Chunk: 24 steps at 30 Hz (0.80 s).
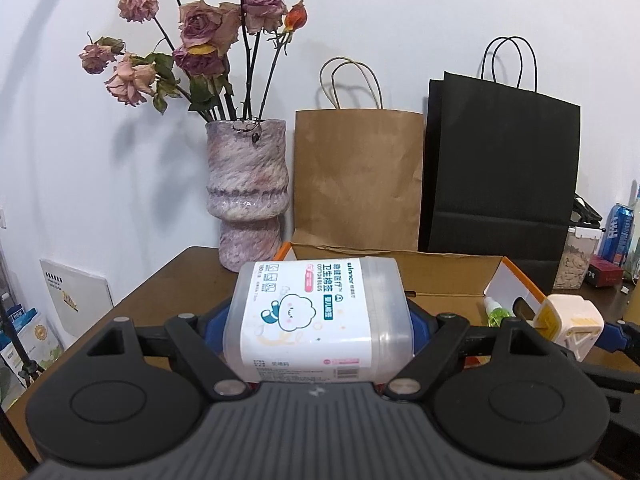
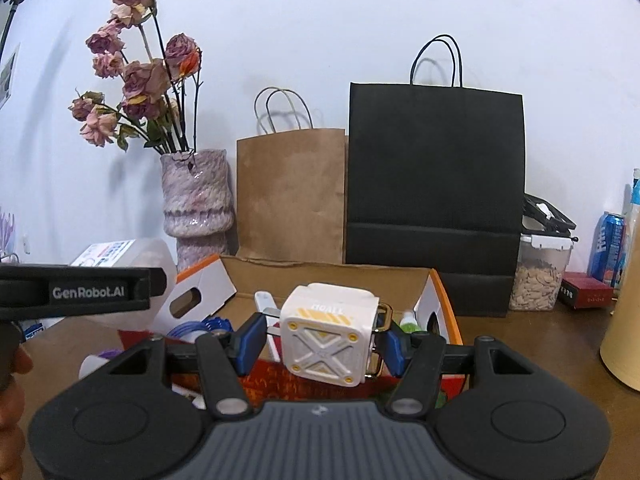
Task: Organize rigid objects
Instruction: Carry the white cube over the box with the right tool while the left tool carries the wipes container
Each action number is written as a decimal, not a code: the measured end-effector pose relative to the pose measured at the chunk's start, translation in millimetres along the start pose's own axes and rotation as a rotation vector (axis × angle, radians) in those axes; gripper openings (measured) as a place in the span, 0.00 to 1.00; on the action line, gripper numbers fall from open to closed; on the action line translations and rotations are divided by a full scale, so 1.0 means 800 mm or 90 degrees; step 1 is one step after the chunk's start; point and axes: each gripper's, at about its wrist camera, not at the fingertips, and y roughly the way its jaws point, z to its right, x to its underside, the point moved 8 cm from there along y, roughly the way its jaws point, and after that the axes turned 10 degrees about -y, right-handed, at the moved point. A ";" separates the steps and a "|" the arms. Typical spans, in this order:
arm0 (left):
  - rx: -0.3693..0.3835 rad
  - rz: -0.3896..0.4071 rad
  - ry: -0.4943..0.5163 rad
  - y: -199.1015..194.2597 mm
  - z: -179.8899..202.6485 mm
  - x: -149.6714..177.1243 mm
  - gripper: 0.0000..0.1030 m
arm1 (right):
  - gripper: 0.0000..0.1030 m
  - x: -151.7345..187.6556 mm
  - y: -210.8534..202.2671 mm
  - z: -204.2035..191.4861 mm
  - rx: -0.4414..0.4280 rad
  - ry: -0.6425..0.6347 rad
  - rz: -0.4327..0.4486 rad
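My left gripper (image 1: pixel 318 322) is shut on a clear cotton-bud box (image 1: pixel 316 320) with a white label, held above the table in front of the open cardboard box (image 1: pixel 448 276). My right gripper (image 2: pixel 320 338) is shut on a white cube with yellow marks (image 2: pixel 326 332), held over the same cardboard box (image 2: pixel 320 276). The white cube also shows in the left wrist view (image 1: pixel 570 326) at the right. The cotton-bud box also shows in the right wrist view (image 2: pixel 132 256) at the left, behind the left gripper's body. Inside the cardboard box lie a green-capped bottle (image 1: pixel 494 312) and blue coiled items (image 2: pixel 200 326).
A pink vase with dried roses (image 1: pixel 248 196), a brown paper bag (image 1: pixel 358 180) and a black paper bag (image 1: pixel 500 176) stand against the wall behind the box. A jar of seeds (image 2: pixel 540 276), a blue can (image 2: pixel 610 246) and a red box (image 2: pixel 586 292) are at the right.
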 end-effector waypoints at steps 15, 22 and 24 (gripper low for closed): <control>-0.006 0.008 -0.001 0.053 0.019 -0.018 0.81 | 0.57 -0.016 0.059 0.024 0.020 0.003 0.010; -0.014 0.007 0.003 0.085 0.023 -0.022 0.81 | 0.57 -0.015 0.087 0.031 0.014 0.011 -0.002; -0.015 0.003 0.004 0.094 0.024 -0.022 0.81 | 0.57 -0.015 0.094 0.031 0.013 0.011 -0.006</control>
